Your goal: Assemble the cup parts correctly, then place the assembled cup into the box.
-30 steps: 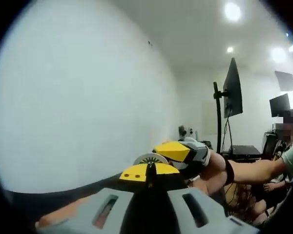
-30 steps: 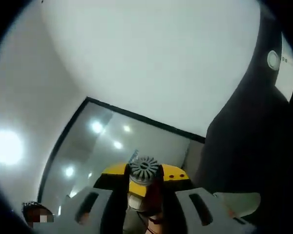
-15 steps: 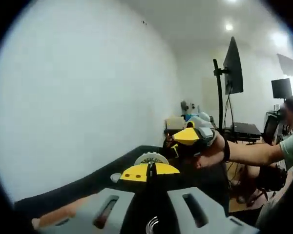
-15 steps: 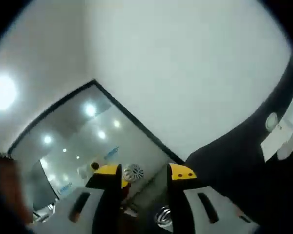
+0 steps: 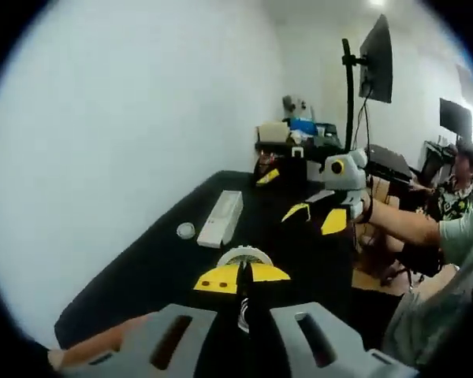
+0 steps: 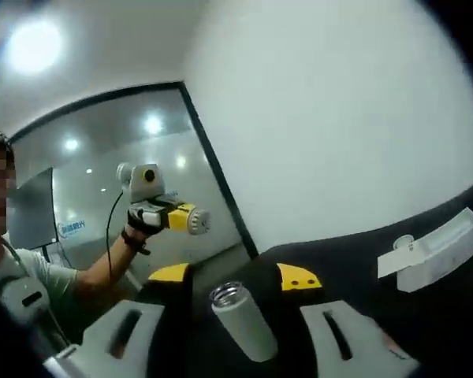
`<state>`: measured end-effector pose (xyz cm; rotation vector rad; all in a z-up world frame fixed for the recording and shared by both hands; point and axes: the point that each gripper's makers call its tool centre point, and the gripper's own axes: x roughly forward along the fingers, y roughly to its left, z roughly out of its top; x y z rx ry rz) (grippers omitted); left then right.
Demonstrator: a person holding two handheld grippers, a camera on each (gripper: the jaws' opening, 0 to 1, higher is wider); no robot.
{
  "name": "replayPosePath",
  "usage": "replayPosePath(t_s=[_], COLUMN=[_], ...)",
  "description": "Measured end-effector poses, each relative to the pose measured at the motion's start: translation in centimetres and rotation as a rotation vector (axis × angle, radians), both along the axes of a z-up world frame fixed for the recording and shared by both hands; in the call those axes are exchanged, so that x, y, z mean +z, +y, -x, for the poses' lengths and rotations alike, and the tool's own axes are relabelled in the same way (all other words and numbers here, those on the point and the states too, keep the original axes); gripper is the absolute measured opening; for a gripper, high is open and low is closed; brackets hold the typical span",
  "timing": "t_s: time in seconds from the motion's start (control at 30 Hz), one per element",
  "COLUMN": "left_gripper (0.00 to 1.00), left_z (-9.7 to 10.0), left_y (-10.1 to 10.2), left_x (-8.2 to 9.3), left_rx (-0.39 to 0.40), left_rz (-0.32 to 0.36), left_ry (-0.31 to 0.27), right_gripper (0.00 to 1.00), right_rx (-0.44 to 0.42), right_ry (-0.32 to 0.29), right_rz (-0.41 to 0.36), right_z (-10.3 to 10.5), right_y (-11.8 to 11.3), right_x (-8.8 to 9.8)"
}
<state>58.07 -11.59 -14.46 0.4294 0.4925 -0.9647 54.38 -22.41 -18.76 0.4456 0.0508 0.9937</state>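
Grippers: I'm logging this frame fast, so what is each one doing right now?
Left gripper: shut on the round finned cup part.
Right gripper: open, holding nothing; the white cup body lies between its jaws, untouched.

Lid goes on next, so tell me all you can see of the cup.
The cup is a plain, matte, off-white cylinder with a shiny metal rim round its open, lidless mouth. In the right gripper view it leans, mouth up and to the left; the camera's own tilt may account for that. It sits on the black table, between the right gripper's spread jaws, with a gap on each side, so neither touches it.
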Motion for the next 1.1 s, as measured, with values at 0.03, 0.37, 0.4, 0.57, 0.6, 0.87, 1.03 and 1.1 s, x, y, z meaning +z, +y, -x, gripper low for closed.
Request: replayPosePath(t_s=[0.03, 0.37, 0.4, 0.57, 0.6, 0.87, 1.03, 1.1], left_gripper=[0.00, 0.00, 0.00, 0.00, 0.00, 0.00, 0.00, 0.00], left_z=[0.1, 1.3, 1.4, 2.1, 2.8, 2.7, 2.1, 2.0], left_y=[0.0, -0.5, -0.1, -0.3, -0.1, 0.1, -0.1, -0.3], left_x=[-0.5, -5.0, -5.4, -6.5, -6.9, -9.1, -9.7, -9.7], left_rx=[-0.002, -0.013, 0.008, -0.034, -0.064, -0.094, -0.120, -0.130], left_rz=[-0.033, -0.394, -0.434, -0.522, -0.554, -0.693, -0.722, -0.719], left_ry=[0.027, 0.198, 0.234, 0.289, 0.326, 0.338, 0.350, 0.349], right_gripper=[0.39, 0.39, 0.39, 0.38, 0.38, 0.38, 0.38, 0.38], right_rx=[-0.003, -0.021, -0.020, -0.016, -0.016, -0.013, -0.010, -0.011], right_ry=[-0.004, 0.003, 0.006, 0.020, 0.023, 0.042, 0.059, 0.065], right_rz=[-0.003, 0.064, 0.063, 0.043, 0.043, 0.056, 0.063, 0.063], right_z=[0.3, 2.1, 2.2, 2.5, 2.6, 2.6, 2.8, 2.9], right_y=[-0.2, -0.7, -0.7, -1.0, -1.1, -1.2, -1.3, -1.5], right_x=[-0.2, -3.0, -3.2, -3.7, -4.0, -5.4, -6.6, -6.9])
